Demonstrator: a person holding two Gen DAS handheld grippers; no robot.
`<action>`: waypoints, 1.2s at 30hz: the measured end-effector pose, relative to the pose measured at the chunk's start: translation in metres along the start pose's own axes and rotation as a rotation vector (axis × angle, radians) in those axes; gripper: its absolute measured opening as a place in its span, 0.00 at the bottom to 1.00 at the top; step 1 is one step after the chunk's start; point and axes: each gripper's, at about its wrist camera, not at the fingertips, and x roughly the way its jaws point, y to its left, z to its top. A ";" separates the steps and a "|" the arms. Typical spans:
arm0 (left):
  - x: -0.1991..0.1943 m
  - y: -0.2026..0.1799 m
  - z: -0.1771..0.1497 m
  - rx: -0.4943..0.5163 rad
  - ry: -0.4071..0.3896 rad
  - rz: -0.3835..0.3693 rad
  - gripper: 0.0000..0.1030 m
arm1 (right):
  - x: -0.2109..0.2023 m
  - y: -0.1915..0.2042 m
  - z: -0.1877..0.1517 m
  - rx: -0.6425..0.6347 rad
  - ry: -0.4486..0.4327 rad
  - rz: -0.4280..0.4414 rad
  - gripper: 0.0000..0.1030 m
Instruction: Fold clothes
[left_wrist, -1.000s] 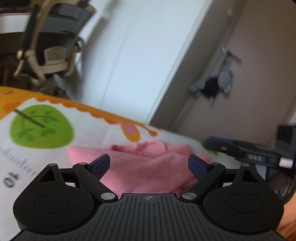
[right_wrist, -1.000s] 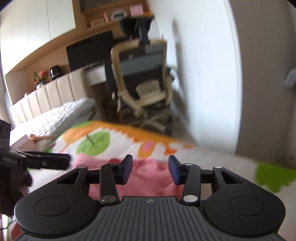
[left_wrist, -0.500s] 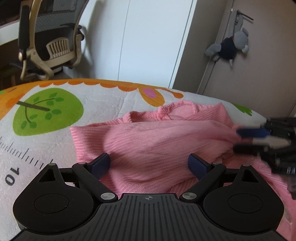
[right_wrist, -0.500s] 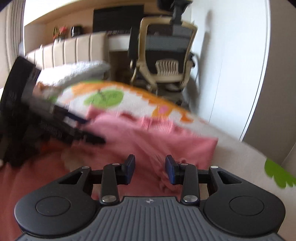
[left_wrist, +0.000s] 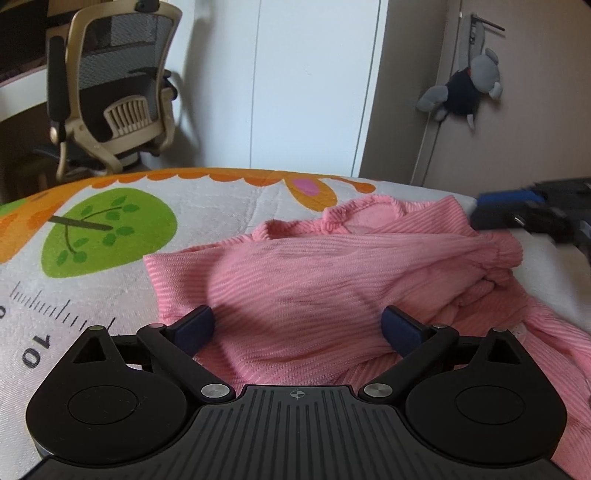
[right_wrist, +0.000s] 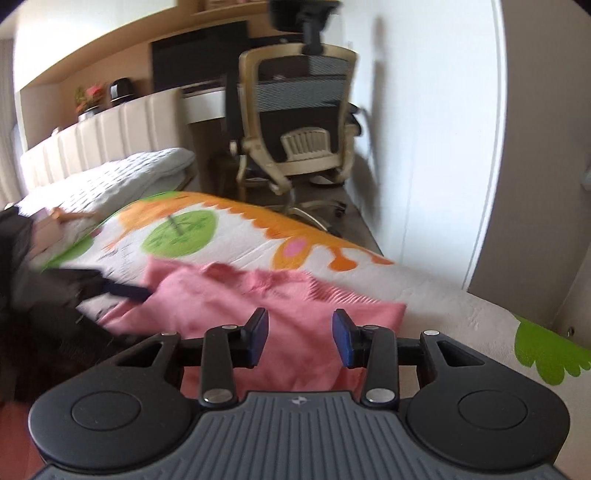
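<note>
A pink ribbed garment lies crumpled on a white play mat printed with green trees, orange trim and a ruler scale. My left gripper hovers open and wide over the garment's near part, with nothing between its fingers. My right gripper shows at the far right, just off the garment's bunched sleeve. In the right wrist view, the right gripper is open above the garment near its right edge. The left gripper's blue finger touches the garment's left edge there.
An office chair stands behind the mat beside white cupboard doors. A grey plush toy hangs on the brown door. A padded headboard, a white quilt and a desk with a monitor lie beyond.
The right gripper has drawn back from the garment's right sleeve toward the mat's edge. The left camera tipped down a second ago and now holds over the garment, still open.
</note>
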 end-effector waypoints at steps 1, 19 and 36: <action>0.000 0.000 0.000 0.001 0.000 0.002 0.98 | 0.010 -0.003 0.000 0.002 0.016 -0.013 0.37; -0.001 0.003 -0.001 -0.021 -0.004 -0.017 0.99 | 0.030 0.016 -0.025 -0.206 0.106 -0.096 0.37; -0.070 0.050 0.015 -0.307 -0.156 -0.179 0.99 | 0.035 0.028 0.030 -0.174 -0.019 -0.082 0.07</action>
